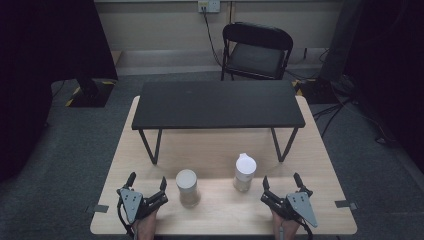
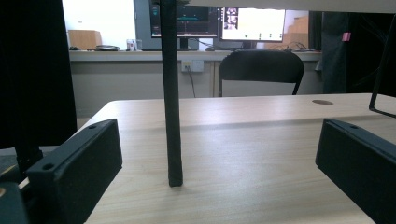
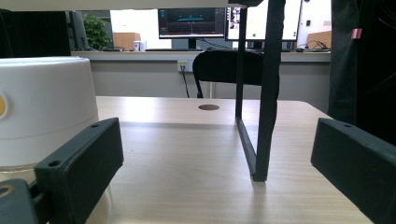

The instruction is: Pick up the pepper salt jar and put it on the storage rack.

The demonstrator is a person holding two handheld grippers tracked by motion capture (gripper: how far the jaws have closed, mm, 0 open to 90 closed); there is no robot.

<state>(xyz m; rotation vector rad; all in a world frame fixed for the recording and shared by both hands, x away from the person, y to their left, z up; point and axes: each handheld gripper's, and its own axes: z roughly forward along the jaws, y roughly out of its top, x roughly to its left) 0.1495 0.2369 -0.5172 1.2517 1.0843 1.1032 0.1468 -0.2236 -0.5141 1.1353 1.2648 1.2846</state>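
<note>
White-lidded bottle (image 1: 244,172) standing beside the right gripper (image 1: 283,186), cut off in its view, jar (image 1: 187,188) near the left gripper (image 1: 147,187), both grippers gaping empty, black shelf (image 1: 217,104) looming behind.

A black shelf (image 1: 218,104) on thin legs stands mid-table (image 1: 320,165), with a black folding chair (image 1: 256,50) on the floor beyond the far edge.

The desk (image 1: 320,165) is light brown wood with thin streaky lines. The shelf (image 1: 217,105) on it is black. The jar (image 1: 187,187) looks whitish grey. The bottle (image 1: 244,172) has a white cap. Both grippers have black jaws and grey plates. The chair (image 1: 257,50) is black.
</note>
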